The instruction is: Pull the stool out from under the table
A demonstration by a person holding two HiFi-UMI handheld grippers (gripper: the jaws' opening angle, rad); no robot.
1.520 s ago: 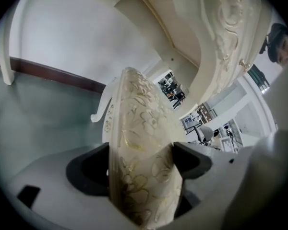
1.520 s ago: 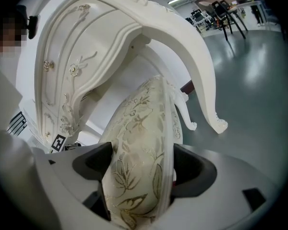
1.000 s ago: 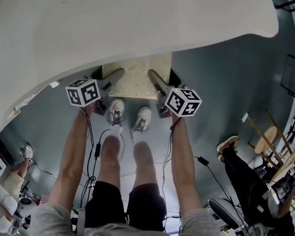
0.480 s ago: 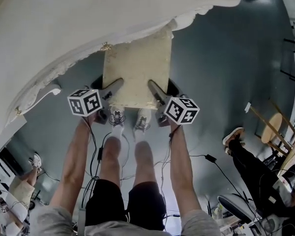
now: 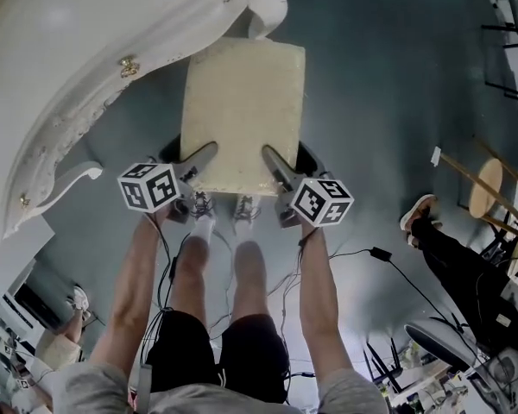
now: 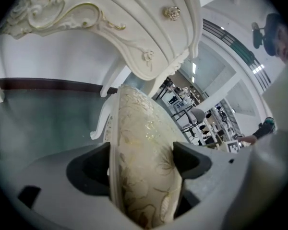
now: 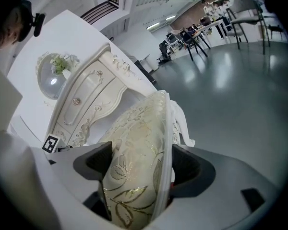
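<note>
The stool (image 5: 242,110) has a cream cushioned seat with gold leaf pattern and white carved legs. In the head view it stands almost wholly out from beneath the white ornate table (image 5: 86,67), on the grey floor in front of my feet. My left gripper (image 5: 200,158) is shut on the seat's near left edge, and my right gripper (image 5: 274,159) is shut on its near right edge. In the left gripper view the cushion (image 6: 144,166) fills the space between the jaws (image 6: 143,163). The right gripper view shows the cushion (image 7: 134,176) clamped the same way in that gripper (image 7: 137,169).
The table's carved apron and gold knobs (image 5: 128,64) lie at upper left, with a curved leg (image 5: 65,179) to my left. A person's leg and shoe (image 5: 419,218) and a wooden stool (image 5: 488,188) are at right. Cables (image 5: 363,261) trail on the floor.
The stool has slid toward me, out from under the table: a second ago only its near edge showed, now nearly the whole seat does. Both grippers keep their hold.
</note>
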